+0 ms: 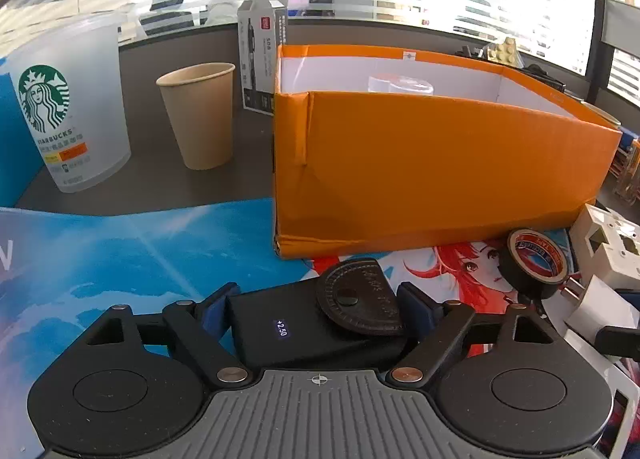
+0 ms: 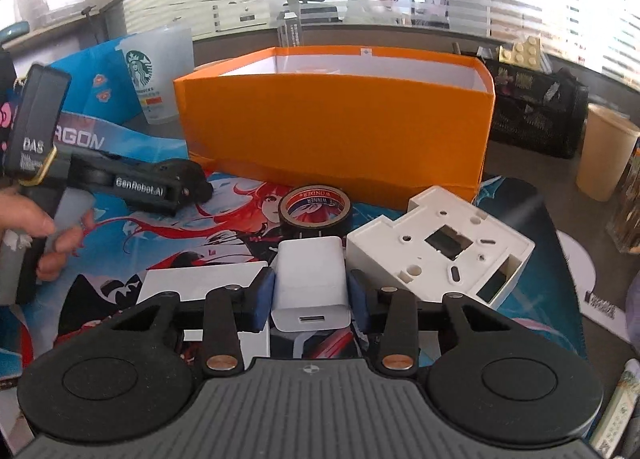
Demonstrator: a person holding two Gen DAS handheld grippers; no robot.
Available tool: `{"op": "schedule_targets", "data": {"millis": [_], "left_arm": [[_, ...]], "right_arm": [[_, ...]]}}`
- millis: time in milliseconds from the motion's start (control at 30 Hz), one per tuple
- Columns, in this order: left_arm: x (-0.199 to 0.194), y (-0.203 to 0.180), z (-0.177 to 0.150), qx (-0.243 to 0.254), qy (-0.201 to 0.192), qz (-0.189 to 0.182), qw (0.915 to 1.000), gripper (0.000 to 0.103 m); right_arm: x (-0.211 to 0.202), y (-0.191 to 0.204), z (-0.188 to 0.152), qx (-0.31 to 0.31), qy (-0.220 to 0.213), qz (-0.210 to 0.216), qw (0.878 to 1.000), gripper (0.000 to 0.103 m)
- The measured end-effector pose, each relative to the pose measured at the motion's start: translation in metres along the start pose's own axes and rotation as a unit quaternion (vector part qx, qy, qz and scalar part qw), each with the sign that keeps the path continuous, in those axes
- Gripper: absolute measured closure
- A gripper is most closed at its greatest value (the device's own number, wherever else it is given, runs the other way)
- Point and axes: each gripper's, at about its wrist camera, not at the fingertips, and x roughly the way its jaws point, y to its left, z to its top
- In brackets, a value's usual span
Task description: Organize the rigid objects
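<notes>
two handheld grippers work a desk mat w/ an orange box (image 1: 440, 163) standing at the mat's far edge, open top facing up. left gripper (image 1: 316, 313) has its blue pads clamped on a black glasses case (image 1: 304, 333) w/ a leather snap flap, long axis crosswise betw. the fingers; the box's near left corner sits straight ahead and a bit right, so the case looks set to go up and over the front wall. right gripper (image 2: 310, 293) has its fingers around a white usb charger (image 2: 310, 287), pads at or nearly at its sides; cannot tell if they're squeezing yet. charger lies on the mat's near-centre, port end toward the camera, long axis along the fingers. just beyond it, touching or nearly so, a roll of black tape (image 2: 315, 209); a white plastic housing (image 2: 440, 243) lies just right of it, close to the right finger, likely the tightest spot on a lift. box front wall is past the tape. left of the box on the bare desk: a frosted starbucks cup (image 1: 68, 107), a paper cup (image 1: 198, 115), and a tall carton (image 1: 260, 59).
</notes>
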Motion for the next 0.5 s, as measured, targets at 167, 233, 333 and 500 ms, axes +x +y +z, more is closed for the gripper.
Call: {"op": "schedule_targets", "data": {"millis": [167,233,333,500], "left_arm": [[-0.007,0.003,0.000,-0.025,0.003,-0.018,0.9995,0.020],[-0.012,0.001,0.000,-0.025,-0.003,-0.018,0.9995,0.020],[-0.022,-0.002,0.002,-0.023,-0.013,-0.025,0.9993,0.020],[-0.039,-0.008,0.008,-0.020,-0.034,-0.035,0.9986,0.020]], "right_arm": [[-0.008,0.003,-0.001,0.001,-0.007,0.006,1.000,0.067],[-0.012,0.004,0.000,0.000,-0.012,0.007,1.000,0.067],[-0.018,0.005,0.002,-0.001,-0.019,0.004,1.000,0.067],[-0.028,0.007,0.006,-0.002,-0.034,0.000,0.999,0.067]]}}
